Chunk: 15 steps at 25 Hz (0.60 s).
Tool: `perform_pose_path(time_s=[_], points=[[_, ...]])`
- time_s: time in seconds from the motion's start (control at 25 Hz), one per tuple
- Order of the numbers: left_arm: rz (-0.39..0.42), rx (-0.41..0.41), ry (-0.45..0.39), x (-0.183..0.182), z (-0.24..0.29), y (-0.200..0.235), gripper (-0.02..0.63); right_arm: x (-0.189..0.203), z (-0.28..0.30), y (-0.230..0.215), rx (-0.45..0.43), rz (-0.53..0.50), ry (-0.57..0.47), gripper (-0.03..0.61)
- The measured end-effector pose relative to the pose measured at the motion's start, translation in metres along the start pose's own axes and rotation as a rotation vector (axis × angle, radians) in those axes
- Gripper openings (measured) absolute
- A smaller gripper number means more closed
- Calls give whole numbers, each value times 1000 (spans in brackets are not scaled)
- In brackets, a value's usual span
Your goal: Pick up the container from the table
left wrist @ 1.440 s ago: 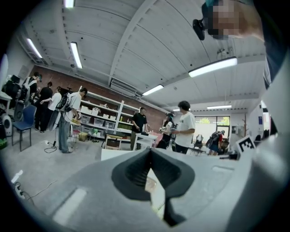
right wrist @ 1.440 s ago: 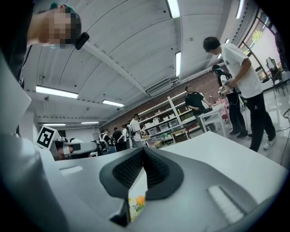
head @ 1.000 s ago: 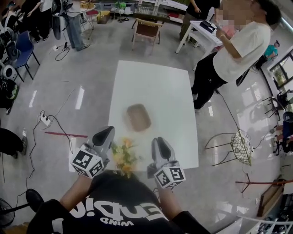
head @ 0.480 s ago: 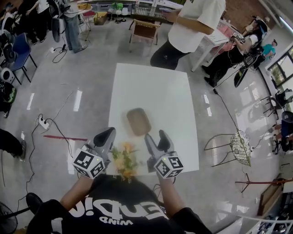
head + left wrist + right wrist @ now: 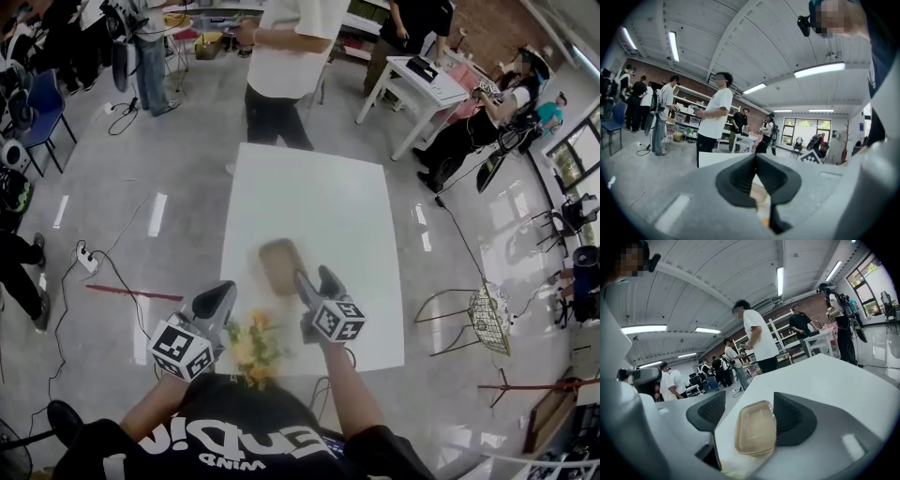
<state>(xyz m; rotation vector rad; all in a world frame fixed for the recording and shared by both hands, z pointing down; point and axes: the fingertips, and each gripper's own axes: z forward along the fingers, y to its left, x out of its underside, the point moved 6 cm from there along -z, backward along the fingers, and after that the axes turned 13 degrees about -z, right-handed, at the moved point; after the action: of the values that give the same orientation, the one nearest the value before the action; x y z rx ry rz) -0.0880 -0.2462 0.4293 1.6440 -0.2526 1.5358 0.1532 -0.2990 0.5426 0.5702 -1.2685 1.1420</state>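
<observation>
While the container (image 5: 284,265) is lying flat on the white table (image 5: 319,178), closer to the near edge than the far one, the right gripper (image 5: 316,279) is sitting just at its near end. Its jaws have just been opening and are now standing as wide as they go, holding nothing. In the right gripper view the tan tub is showing framed between the two pads, with neither pressing on it. The container's long axis is running away from the person, leaning a little leftward at its far end, so it is lying roughly along the line the right gripper is pointing — the jaws look set to be closing across its narrow width. The left gripper (image 5: 221,292) is hanging back off the table's near left corner, jaws together on nothing, beside the yellow flowers (image 5: 251,342), so the right hand is plainly the nearer. Bare tabletop is surrounding the container on every side, the right edge is lying well apart, and a bystander (image 5: 281,66) is standing at the far edge, well clear.
</observation>
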Motion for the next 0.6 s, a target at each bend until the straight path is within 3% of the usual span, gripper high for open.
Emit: perform_pose_path(time_s=[0.36,0.6], points=[[2,-23,8,1,4,8,2,47,43,-39,10,160,129,307],[-4,-45,17,7,1,14,2,61,58,-48,14,163,193,299]])
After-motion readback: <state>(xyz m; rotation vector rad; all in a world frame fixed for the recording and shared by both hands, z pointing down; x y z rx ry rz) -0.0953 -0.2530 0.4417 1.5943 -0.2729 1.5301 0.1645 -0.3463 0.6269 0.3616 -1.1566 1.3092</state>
